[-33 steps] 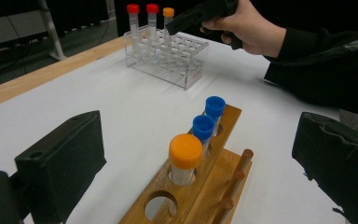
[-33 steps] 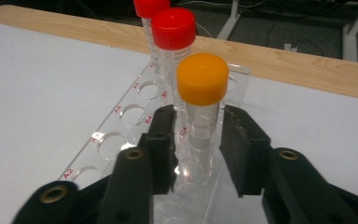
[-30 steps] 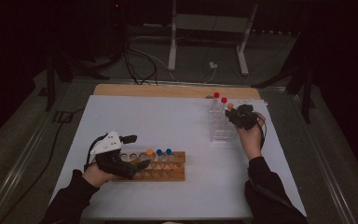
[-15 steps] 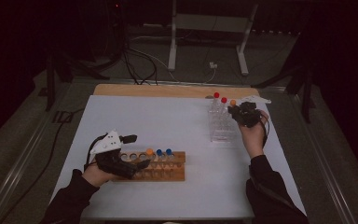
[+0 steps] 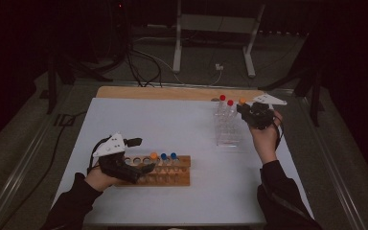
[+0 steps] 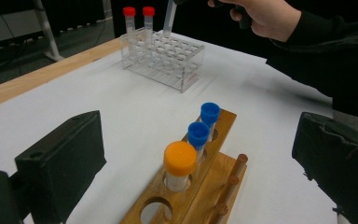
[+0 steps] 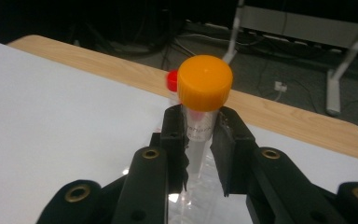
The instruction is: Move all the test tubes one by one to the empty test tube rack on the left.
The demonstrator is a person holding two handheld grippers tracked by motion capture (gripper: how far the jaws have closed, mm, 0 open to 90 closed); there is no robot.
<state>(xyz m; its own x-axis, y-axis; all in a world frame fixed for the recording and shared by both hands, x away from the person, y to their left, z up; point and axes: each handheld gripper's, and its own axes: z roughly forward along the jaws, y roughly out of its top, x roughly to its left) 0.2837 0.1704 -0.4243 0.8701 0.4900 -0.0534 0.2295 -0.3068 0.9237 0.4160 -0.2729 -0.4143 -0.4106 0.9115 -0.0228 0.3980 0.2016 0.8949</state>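
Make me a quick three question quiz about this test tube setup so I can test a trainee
1. True or false: the right gripper is shut on an orange-capped tube.
2. How many capped tubes stand in the wooden rack?
3. Multiple choice: the red-capped tubes stand in A) the wooden rack, B) the clear rack, C) the left gripper.

Key: 1. True, the jaws clamp the tube just below its cap. 2. Three, one orange cap and two blue. 3. B.
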